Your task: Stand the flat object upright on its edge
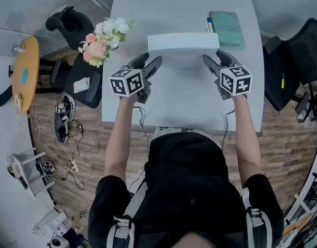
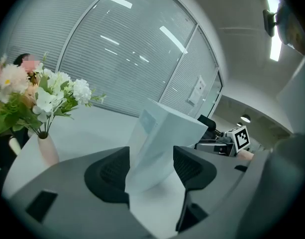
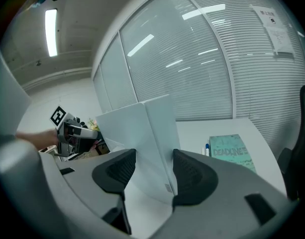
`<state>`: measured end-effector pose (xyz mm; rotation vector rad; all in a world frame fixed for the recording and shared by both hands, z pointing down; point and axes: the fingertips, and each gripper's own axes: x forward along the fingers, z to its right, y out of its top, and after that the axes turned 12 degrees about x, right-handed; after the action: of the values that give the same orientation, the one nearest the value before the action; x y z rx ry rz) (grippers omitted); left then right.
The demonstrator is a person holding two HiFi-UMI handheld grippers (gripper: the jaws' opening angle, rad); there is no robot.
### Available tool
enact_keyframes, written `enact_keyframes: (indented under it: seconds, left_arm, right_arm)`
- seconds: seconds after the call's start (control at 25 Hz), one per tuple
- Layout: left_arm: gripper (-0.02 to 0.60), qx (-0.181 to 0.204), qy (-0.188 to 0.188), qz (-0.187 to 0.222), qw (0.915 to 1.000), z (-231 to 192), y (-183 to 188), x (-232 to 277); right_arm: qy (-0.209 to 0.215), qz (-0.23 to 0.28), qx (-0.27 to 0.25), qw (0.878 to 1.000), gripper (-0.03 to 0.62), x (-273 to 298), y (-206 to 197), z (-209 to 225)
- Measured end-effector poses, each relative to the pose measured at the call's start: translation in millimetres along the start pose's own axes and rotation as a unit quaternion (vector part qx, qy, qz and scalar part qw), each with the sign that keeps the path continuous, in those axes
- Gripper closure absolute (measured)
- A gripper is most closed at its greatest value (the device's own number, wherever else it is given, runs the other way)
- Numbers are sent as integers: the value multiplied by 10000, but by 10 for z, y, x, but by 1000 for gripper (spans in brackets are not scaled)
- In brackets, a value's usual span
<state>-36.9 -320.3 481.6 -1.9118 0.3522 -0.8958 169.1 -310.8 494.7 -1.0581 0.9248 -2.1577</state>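
Observation:
A flat white box [image 1: 182, 41] stands upright on its long edge across the far middle of the white table [image 1: 184, 99]. My left gripper [image 1: 153, 57] is at the box's left end and my right gripper [image 1: 212, 55] at its right end. In the left gripper view the box [image 2: 159, 143] rises between the open jaws of the left gripper [image 2: 151, 166], close to the left pad with a gap at the right pad. In the right gripper view the box's end [image 3: 154, 133] sits between the jaws of the right gripper [image 3: 153, 171]; it is against the right pad, with a small gap at the left one.
A vase of white and pink flowers [image 1: 104, 37] stands at the table's left edge, close to the left gripper. A teal book [image 1: 227, 29] and a blue pen [image 1: 209, 25] lie at the far right. Black office chairs [image 1: 295, 61] flank the table.

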Motion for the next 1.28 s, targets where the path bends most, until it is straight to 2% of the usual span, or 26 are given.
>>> enact_keyframes:
  seconds: [0.2, 0.4, 0.64, 0.76, 1.0, 1.12, 1.28]
  left_arm:
    - [298, 3, 183, 106, 9998, 193, -74, -223]
    - [298, -81, 327, 224, 9992, 401, -233, -443]
    - [298, -158, 247, 227, 9993, 659, -494, -658]
    - [298, -135, 170, 275, 9994, 747, -555, -765]
    - [309, 347, -13, 354, 9988, 872, -600, -1027]
    - [384, 665, -53, 382, 9970, 925, -656, -1257]
    - [423, 1043, -195, 396, 9936, 1007, -765, -1633]
  right_arm:
    - [-56, 226, 202, 9995, 397, -169, 25, -14]
    - [-149, 252, 574, 9979, 408, -353, -112, 69]
    - [-245, 282, 821, 9959, 453, -608, -400, -20]
    - [-233, 230, 680, 9972, 454, -665, -564, -237]
    - [-357, 277, 482, 9978, 474, -746, -810, -717]
    - [-440, 457, 408, 9972, 502, -856, -899, -1043]
    - [-498, 671, 314, 9960, 553, -1021, -1056, -1548]
